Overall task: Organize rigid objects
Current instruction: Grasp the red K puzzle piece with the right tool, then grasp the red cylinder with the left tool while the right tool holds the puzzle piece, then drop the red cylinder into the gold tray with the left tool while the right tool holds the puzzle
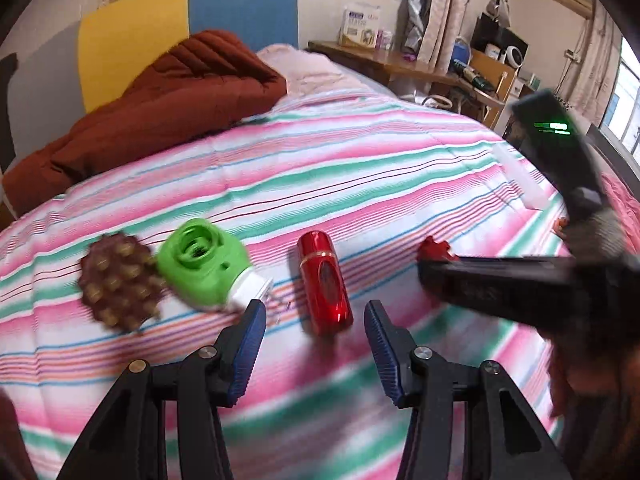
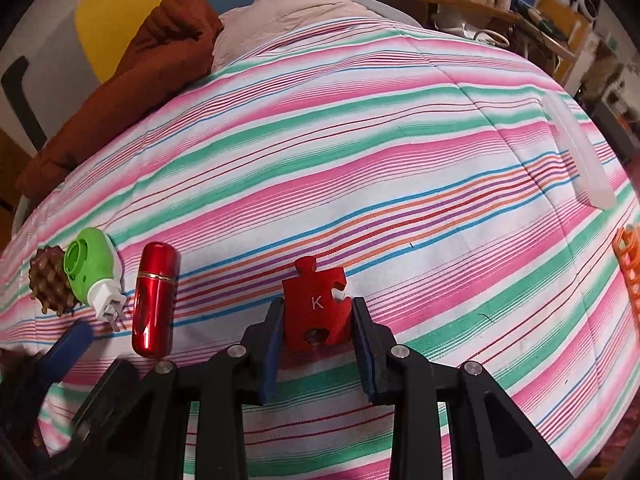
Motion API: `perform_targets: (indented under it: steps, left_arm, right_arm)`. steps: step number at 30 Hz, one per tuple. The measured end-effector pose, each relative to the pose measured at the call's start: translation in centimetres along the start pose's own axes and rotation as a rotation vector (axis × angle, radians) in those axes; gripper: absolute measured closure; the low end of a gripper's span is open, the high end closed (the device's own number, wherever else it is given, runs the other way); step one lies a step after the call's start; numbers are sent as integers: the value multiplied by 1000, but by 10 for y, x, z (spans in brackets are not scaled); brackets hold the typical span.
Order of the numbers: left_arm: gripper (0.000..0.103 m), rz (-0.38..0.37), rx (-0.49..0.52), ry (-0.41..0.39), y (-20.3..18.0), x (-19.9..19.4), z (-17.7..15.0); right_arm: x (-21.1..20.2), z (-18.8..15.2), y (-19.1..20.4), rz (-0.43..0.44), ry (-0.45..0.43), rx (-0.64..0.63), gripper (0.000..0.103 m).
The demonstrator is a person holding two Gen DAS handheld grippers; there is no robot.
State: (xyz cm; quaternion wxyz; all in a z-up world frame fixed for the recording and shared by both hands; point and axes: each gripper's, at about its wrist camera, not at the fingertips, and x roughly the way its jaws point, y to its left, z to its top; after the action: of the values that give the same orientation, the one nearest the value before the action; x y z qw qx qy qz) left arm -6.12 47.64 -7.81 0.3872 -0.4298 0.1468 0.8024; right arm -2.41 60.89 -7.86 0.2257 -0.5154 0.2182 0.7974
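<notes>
Left wrist view, left gripper: the left gripper (image 1: 315, 338) hangs released over the striped bedspread (image 1: 360, 168), blue pads wide apart and nothing between them.
Left wrist view, row of things: a brown spiky pinecone-like ball (image 1: 117, 282) lies just beside a green plug-in device (image 1: 206, 266) with a white plug end; the red metallic cylinder (image 1: 325, 282) lies a little further right, in line with the gap between the jaws but beyond the tips.
Left wrist view, other hand: the right gripper's black body crosses the right side, blurred, with a bit of red showing at its tip.
Right wrist view, right gripper: the right gripper (image 2: 318, 330) is clenched on a red puzzle piece (image 2: 314, 306) marked K, held upright between the pads just above the bedspread.
Right wrist view, surroundings: the same row sits at far left; a translucent white container (image 2: 580, 156) lies well apart at the right edge, and an orange basket-like thing (image 2: 628, 258) shows partly at the border.
Step in hand: judged from this, the puzzle piece is being brought to join the row to the right of the cylinder.
Next move: lower the piece flat onto the bedspread near the cylinder without knocking it, then let go; the left gripper looks free to steady or fetch another thing.
</notes>
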Motion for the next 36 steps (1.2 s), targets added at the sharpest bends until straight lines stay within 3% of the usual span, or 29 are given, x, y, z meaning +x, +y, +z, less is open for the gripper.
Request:
perform_targets:
  steps: [9, 13, 15, 17, 19, 22, 26, 29, 31, 34, 36]
  left_arm:
    - [54, 5, 52, -10, -10, 31, 11]
    - [76, 17, 114, -44, -12, 27, -1]
    - [78, -18, 95, -25, -7, 25, -7]
    - [78, -36, 68, -33, 1, 19, -15]
    - [78, -47, 38, -40, 10, 11, -24]
    - [78, -56, 14, -45, 17, 2, -35]
    - [78, -47, 9, -57, 23, -13, -53]
    - [78, -48, -11, -65, 29, -21, -64]
    - [78, -51, -30, -72, 34, -27, -71]
    - [78, -53, -53, -81, 42, -36, -82]
    - [78, -56, -70, -88, 47, -42, -89]
  right_arm:
    - [3, 4, -4, 22, -2, 32, 71]
    - [8, 7, -1, 15, -3, 22, 70]
    - [8, 8, 0, 25, -4, 28, 69]
    - [10, 8, 4, 26, -5, 16, 64]
    - [10, 7, 7, 44, -8, 6, 48]
    - [10, 6, 11, 76, -3, 6, 36]
    - [10, 5, 16, 57, -1, -27, 36]
    - [9, 3, 19, 20, -3, -57, 42]
    - [9, 2, 22, -32, -10, -92, 57]
    - [8, 1, 25, -69, -25, -127, 70]
    - [5, -1, 26, -67, -28, -138, 70]
